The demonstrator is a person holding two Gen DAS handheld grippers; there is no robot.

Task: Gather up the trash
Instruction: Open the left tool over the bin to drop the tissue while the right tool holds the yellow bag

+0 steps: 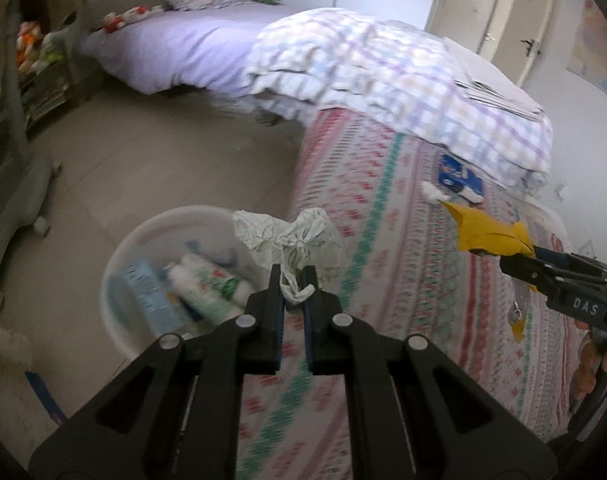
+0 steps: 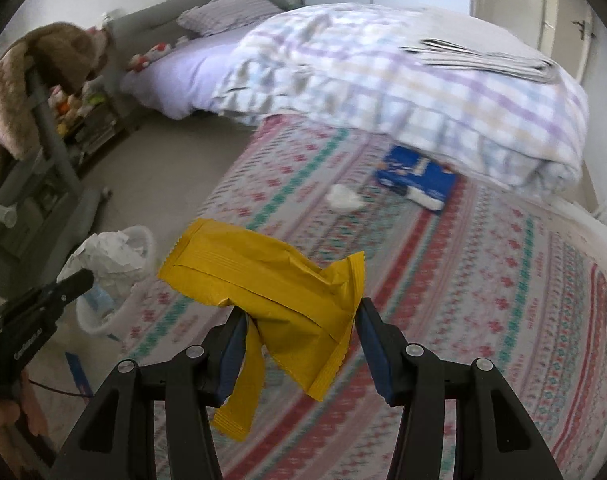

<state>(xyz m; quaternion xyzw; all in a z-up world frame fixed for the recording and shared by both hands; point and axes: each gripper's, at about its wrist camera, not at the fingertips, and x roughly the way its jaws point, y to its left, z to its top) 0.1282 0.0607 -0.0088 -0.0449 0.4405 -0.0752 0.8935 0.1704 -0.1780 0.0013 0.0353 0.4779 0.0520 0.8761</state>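
Observation:
My left gripper point(image 1: 294, 280) is shut on a crumpled white printed paper point(image 1: 291, 236), held in the air at the bed's edge, just right of a white bin point(image 1: 121, 256) on the floor. The bin holds a blue carton and a white-green bottle. My right gripper point(image 2: 301, 320) is shut on a yellow wrapper point(image 2: 271, 284) above the patterned bedspread; in the left wrist view the same right gripper point(image 1: 499, 254) and yellow wrapper point(image 1: 487, 232) show at the right. On the bed lie a white crumpled tissue point(image 2: 345, 198) and a blue packet point(image 2: 417, 176).
A folded checked quilt point(image 2: 403, 88) with striped cloth on top covers the far part of the bed point(image 2: 503, 300). A second bed with lilac sheet point(image 1: 175, 48) stands beyond. Shelves with toys point(image 1: 35, 52) and a grey wheeled frame point(image 1: 19, 200) line the left side of the tiled floor.

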